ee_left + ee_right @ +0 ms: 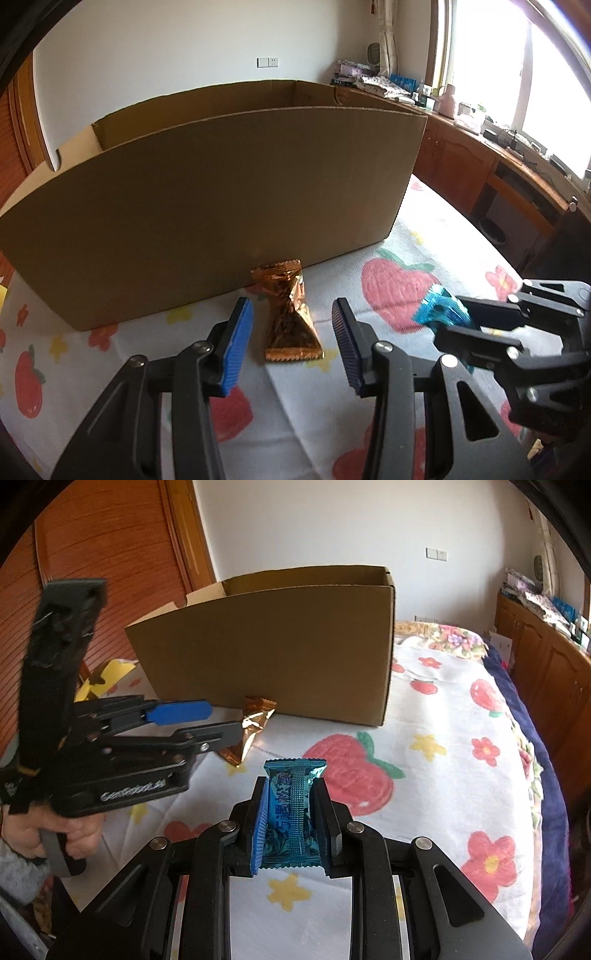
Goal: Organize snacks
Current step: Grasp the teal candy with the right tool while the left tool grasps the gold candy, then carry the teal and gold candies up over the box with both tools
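A: Where is the blue snack [291, 812]?

B: Clamped between the jaws of the right gripper [288, 821], wrapper upright, its crimped top edge poking out past the fingertips. From the left camera it shows as a blue scrap [441, 308] at the tip of that gripper [454, 321].

A: And the other one?

B: The gold snack [291, 317] lies flat on the bedsheet [406, 258], straight ahead of the left gripper [291, 321], in line with the gap. Those jaws stand wide apart and hold nothing. Its far end touches, or nearly touches, the foot of the cardboard box [221, 206].

A: The box is beyond both grippers?

B: Yes, open at the top, its long side wall facing them. In the right camera the left gripper [218, 720] reaches in from the left, its tips beside the gold snack [251, 731], with the box [277, 646] behind. A hand [55, 834] grips its handle.
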`<control>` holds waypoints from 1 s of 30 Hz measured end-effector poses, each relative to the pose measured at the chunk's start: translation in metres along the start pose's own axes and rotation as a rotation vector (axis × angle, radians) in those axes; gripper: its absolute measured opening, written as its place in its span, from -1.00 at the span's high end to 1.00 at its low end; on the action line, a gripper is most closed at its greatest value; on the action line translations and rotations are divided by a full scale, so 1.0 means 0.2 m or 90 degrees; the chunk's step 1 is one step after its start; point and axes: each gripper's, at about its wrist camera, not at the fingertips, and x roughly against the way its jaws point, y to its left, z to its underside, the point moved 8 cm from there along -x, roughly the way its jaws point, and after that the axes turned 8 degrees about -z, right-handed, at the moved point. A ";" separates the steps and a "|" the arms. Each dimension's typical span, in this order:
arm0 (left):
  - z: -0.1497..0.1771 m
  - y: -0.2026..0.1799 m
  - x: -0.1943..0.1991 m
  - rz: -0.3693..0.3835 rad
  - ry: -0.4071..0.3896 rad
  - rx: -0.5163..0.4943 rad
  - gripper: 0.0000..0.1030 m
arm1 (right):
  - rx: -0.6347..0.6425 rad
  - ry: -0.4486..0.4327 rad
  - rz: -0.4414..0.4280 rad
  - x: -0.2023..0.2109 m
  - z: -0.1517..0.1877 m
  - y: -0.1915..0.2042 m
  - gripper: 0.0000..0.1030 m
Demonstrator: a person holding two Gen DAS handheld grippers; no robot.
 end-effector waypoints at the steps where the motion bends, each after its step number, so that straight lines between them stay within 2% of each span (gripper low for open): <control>1: 0.00 -0.01 -0.01 -0.002 0.005 -0.002 0.21 | 0.000 -0.001 -0.001 0.00 0.01 -0.01 0.59; 7: -0.01 -0.03 -0.07 -0.022 0.022 -0.015 0.33 | -0.007 -0.003 -0.013 0.00 0.02 -0.03 0.59; 15: -0.03 -0.02 -0.12 -0.040 0.038 -0.017 0.35 | -0.010 -0.007 -0.025 0.01 0.02 -0.04 0.58; 22: -0.03 -0.03 -0.13 -0.048 0.046 -0.019 0.62 | -0.011 -0.009 -0.025 0.02 0.03 -0.04 0.58; 30: 0.00 -0.04 -0.08 -0.034 0.041 -0.019 0.63 | -0.006 -0.006 -0.014 0.01 0.03 -0.03 0.58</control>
